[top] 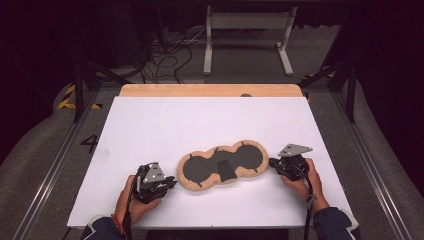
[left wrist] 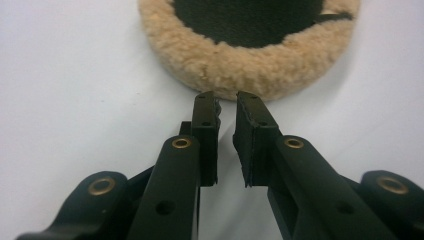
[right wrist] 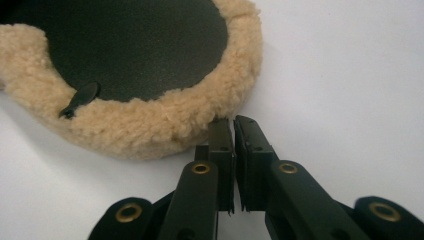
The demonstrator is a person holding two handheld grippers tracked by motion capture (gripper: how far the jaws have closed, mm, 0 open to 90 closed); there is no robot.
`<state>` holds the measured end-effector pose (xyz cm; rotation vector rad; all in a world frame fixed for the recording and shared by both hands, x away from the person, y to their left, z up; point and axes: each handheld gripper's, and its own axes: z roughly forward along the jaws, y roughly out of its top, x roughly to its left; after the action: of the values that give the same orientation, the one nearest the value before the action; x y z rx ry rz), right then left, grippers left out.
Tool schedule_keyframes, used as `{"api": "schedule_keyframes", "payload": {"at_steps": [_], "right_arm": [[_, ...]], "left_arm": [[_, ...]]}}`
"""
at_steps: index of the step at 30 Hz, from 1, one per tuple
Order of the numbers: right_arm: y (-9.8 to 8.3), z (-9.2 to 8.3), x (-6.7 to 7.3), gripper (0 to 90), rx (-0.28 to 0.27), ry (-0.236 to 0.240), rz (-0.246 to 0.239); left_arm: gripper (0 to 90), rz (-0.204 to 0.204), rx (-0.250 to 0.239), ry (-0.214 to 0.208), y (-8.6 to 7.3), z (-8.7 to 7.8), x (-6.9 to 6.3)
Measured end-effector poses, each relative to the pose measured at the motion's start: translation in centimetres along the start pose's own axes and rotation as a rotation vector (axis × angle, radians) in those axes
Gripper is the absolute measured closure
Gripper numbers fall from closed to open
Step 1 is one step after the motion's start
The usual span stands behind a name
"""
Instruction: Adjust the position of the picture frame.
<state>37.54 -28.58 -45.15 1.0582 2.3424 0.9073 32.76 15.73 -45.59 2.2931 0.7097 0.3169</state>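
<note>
Two grippers flanked a fleece-edged pad on the white table (top: 150,125).

The pad (top: 222,164) lay flat mid-table. The left gripper (left wrist: 225,100), jaws slightly parted and empty, nosed its fleece rim; the right gripper (right wrist: 233,122), nearly closed, held nothing beside its other end.

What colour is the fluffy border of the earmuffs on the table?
The fluffy border is light tan, around dark flat centres; the right gripper view shows it best.

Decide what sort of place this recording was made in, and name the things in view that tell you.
Probably a lab or test bay, not a home: a white table inside a dark metal frame, loose cables on grey floor, hazard tape. A fleece-edged earmuff pad lies between two handheld grippers.
</note>
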Motion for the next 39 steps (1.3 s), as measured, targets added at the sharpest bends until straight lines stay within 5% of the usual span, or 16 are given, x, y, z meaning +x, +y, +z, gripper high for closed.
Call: {"api": "schedule_keyframes", "payload": {"at_steps": [5,14,24,28,39], "right_arm": [[0.3,0.4,-0.3,82.8,-0.007,-0.032,0.044],[0.4,0.3,-0.2,90.0,0.008,0.005,0.018],[0.1,0.0,-0.4,90.0,0.009,0.027,0.025],[0.0,-0.1,-0.1,90.0,0.008,0.009,0.047],[-0.6,-0.8,0.8,90.0,0.01,0.01,0.049]], "left_arm": [[74.8,0.002,0.021,0.006,0.3,0.8,-0.4],[73.7,0.011,0.026,0.028,0.8,1.2,0.0],[73.8,0.004,0.028,0.054,1.7,2.0,1.9],[74.1,0.036,0.025,0.058,2.0,2.4,2.6],[74.9,0.005,-0.008,-0.024,2.0,2.9,4.6]]}}
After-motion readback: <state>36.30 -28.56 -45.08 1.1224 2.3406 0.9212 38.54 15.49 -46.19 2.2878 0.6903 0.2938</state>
